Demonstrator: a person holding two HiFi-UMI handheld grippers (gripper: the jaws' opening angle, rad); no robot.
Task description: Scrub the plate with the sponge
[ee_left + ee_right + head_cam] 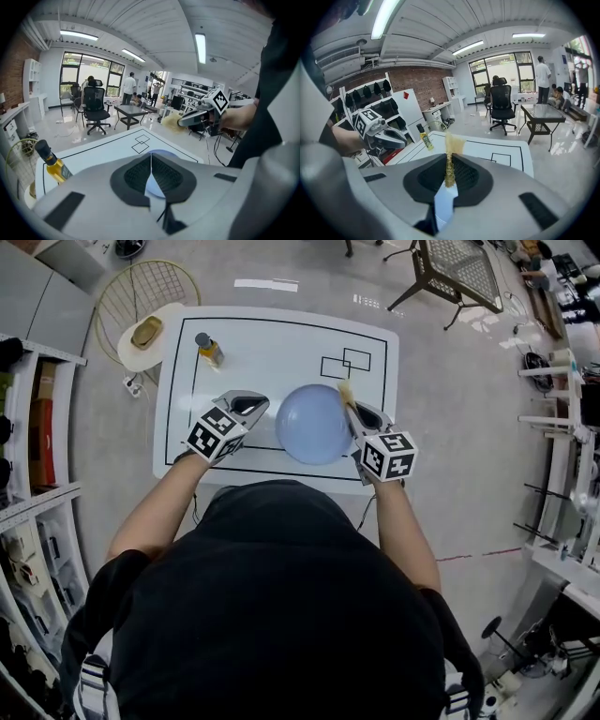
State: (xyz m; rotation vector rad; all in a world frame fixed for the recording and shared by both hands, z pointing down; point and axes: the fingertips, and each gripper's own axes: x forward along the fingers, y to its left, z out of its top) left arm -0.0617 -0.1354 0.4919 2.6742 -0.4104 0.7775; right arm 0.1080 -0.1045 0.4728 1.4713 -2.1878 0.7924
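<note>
Flanking a blue plate (314, 425) on the white desk (281, 343), the left gripper (255, 406) had its fingers closed empty, while the right gripper (355, 408) pinched a yellow sponge (345, 392) between its fingers.

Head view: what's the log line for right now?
left gripper: shut, empty | right gripper: shut on yellow sponge | round light-blue plate: between grippers

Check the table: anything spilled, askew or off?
Nothing stands out. The plate lies flat on the table, the bottle stands upright, and no spill shows. The right tongs pinch the sponge thin, as a firm grip would.
</note>
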